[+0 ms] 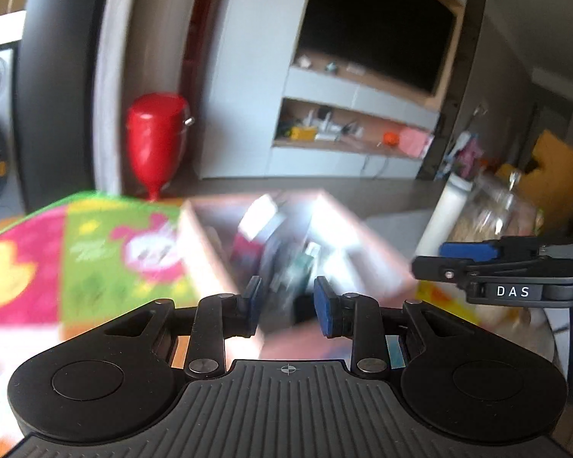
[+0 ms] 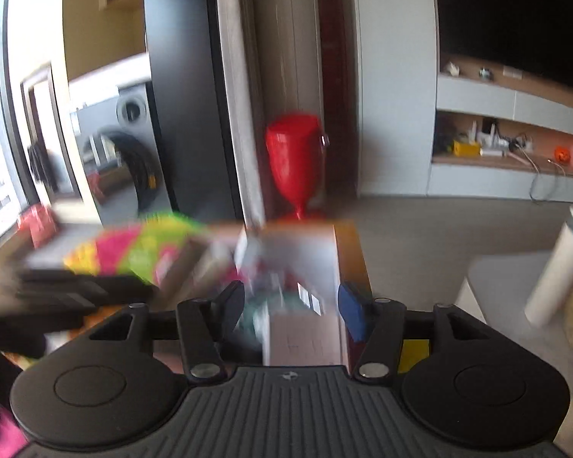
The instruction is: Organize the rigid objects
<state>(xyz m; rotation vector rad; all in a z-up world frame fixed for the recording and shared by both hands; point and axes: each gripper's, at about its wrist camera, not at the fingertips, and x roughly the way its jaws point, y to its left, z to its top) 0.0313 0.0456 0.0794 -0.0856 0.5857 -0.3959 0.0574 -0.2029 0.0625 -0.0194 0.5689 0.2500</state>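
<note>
An open cardboard box (image 1: 366,244) holding several blurred rigid items stands ahead of both grippers on a colourful cartoon mat (image 1: 95,252). My left gripper (image 1: 290,301) is open and empty, just in front of the box's near edge. My right gripper (image 2: 292,311) is open, with the box (image 2: 305,267) and a pale carton (image 2: 305,339) showing between its fingers; nothing is clamped. The right gripper also shows in the left wrist view (image 1: 489,267), to the right of the box. Both views are motion-blurred.
A red goblet-shaped vase (image 1: 156,141) stands on the floor behind the mat by a pillar. A white cylinder (image 2: 554,267) and clear jars (image 1: 496,213) stand to the right. A TV unit with cluttered shelves (image 1: 355,129) is at the back.
</note>
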